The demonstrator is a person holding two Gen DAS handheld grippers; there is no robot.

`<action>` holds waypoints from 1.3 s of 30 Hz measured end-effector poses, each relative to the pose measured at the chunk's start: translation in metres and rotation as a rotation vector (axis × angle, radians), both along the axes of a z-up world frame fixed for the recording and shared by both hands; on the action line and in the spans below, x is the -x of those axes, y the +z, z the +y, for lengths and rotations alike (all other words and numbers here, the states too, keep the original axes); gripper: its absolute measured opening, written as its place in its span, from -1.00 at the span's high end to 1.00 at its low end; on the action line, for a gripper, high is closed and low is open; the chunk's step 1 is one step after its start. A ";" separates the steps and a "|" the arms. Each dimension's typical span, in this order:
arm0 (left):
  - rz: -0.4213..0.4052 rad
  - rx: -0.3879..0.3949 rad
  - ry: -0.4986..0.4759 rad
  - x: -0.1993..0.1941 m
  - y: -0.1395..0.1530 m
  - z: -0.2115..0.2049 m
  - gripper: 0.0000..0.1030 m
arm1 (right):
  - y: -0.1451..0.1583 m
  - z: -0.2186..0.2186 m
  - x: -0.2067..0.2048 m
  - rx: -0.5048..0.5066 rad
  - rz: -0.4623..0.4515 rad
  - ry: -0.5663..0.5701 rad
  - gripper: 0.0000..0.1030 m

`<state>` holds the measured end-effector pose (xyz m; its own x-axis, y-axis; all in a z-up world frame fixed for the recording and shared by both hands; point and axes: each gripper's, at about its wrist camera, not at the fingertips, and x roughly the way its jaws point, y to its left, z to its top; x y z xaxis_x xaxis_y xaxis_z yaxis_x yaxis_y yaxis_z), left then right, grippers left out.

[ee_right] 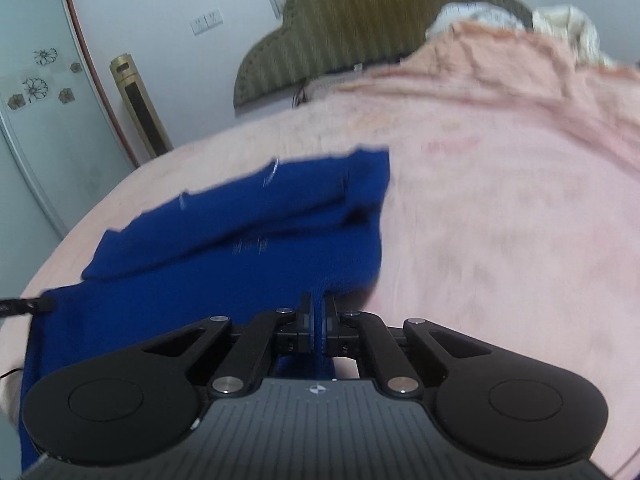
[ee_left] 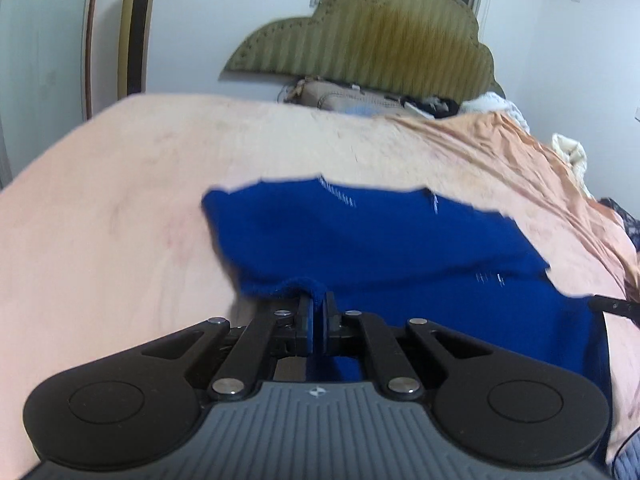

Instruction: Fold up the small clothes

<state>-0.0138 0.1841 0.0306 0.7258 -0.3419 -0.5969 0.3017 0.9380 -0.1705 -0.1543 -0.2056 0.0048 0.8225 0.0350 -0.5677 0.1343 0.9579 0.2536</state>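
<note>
A bed covered by a pink blanket (ee_left: 120, 208) fills most of both views, smooth across the left and middle and wrinkled toward the right edge of the left wrist view. Behind it, at the top centre, an olive scalloped headboard (ee_left: 372, 44) stands against a white wall, with a gold and black column (ee_left: 138, 28) in the upper left and a pale door with flower stickers (ee_right: 36, 88) at the left edge of the right wrist view. A heap of bags and dark items (ee_left: 360, 98) sits at the head of the bed, just below the headboard. A blue garment (ee_left: 380, 240) lies on the blanket in the lower middle of each frame, folded over itself so that an upper layer overlaps a lower one, with faint white stitch marks showing. The left gripper (ee_left: 319, 312) is closed tight, pinching a bunched near edge of the garment. The right gripper (ee_right: 319, 312) is likewise clamped on a strip of the same blue cloth at the garment's right side.
</note>
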 end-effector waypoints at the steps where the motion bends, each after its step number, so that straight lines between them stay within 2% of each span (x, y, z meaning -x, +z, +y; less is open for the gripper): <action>1: -0.013 -0.005 0.008 -0.008 0.001 -0.003 0.92 | 0.007 0.000 -0.007 0.034 -0.012 -0.008 0.90; 5: -0.038 -0.065 0.089 -0.040 -0.008 -0.014 0.92 | 0.022 -0.009 -0.038 0.121 -0.056 -0.060 0.96; 8: 0.012 -0.116 0.107 -0.050 -0.016 -0.020 0.91 | 0.019 -0.017 -0.061 0.192 -0.021 -0.097 0.90; 9: 0.014 -0.111 0.088 -0.045 -0.017 -0.017 0.91 | 0.015 -0.022 -0.063 0.161 0.001 -0.102 0.69; 10: 0.008 -0.122 0.076 -0.039 -0.019 -0.017 0.90 | 0.013 -0.027 -0.061 0.106 0.011 -0.095 0.61; 11: 0.009 -0.139 0.074 -0.035 -0.021 -0.015 0.90 | 0.009 -0.030 -0.055 0.061 0.014 -0.087 0.28; 12: 0.015 -0.147 0.070 -0.032 -0.024 -0.012 0.90 | 0.005 -0.034 -0.047 0.014 0.017 -0.068 -0.17; 13: 0.027 -0.138 0.066 -0.031 -0.027 -0.009 0.90 | -0.001 -0.036 -0.037 -0.018 0.026 -0.060 -0.29; 16: 0.078 -0.112 0.075 -0.031 -0.035 0.000 0.90 | -0.023 -0.038 -0.015 -0.072 0.098 -0.060 -0.18; 18: 0.094 -0.095 0.087 -0.031 -0.037 0.002 0.91 | -0.036 -0.033 -0.007 -0.131 0.114 -0.015 0.01; 19: 0.093 -0.089 0.092 -0.031 -0.037 0.002 0.91 | -0.036 -0.027 -0.004 -0.109 0.106 0.006 0.05; 20: 0.084 -0.086 0.101 -0.028 -0.035 0.002 0.91 | -0.033 -0.022 -0.004 -0.088 0.114 0.027 0.51; 21: 0.075 -0.083 0.106 -0.026 -0.033 0.002 0.91 | -0.031 -0.019 -0.006 -0.090 0.112 0.038 0.84; 22: 0.065 -0.077 0.112 -0.023 -0.029 0.003 0.91 | -0.027 -0.017 -0.007 -0.089 0.095 0.044 0.87; 24: 0.041 -0.062 0.115 -0.018 -0.020 0.004 0.91 | -0.016 -0.009 -0.010 -0.025 0.062 0.037 0.87; 27: 0.007 -0.044 0.128 -0.020 -0.008 0.005 0.91 | 0.008 -0.008 -0.017 -0.002 -0.016 0.026 0.88; 29: 0.000 -0.048 0.145 -0.028 -0.004 0.004 0.91 | 0.021 -0.004 -0.027 0.062 -0.045 0.006 0.88; 32: -0.009 -0.063 0.163 -0.044 -0.008 -0.002 0.91 | 0.027 -0.001 -0.052 0.137 -0.052 -0.006 0.87; 35: 0.024 -0.096 0.156 -0.058 -0.020 -0.009 0.89 | 0.017 -0.007 -0.080 0.187 -0.012 -0.029 0.87; 36: 0.037 -0.107 0.161 -0.060 -0.023 -0.010 0.87 | 0.011 -0.009 -0.088 0.197 0.006 -0.036 0.68; 37: 0.054 -0.119 0.165 -0.061 -0.026 -0.010 0.85 | 0.004 -0.011 -0.094 0.208 0.029 -0.049 0.68; 39: 0.058 -0.131 0.172 -0.056 -0.027 -0.008 0.75 | -0.005 -0.013 -0.099 0.217 0.074 -0.087 0.28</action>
<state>0.0425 0.1765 0.0040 0.7300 -0.1326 -0.6704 0.1282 0.9902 -0.0563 -0.0548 -0.2185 -0.0007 0.7731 -0.1633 -0.6130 0.2288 0.9730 0.0294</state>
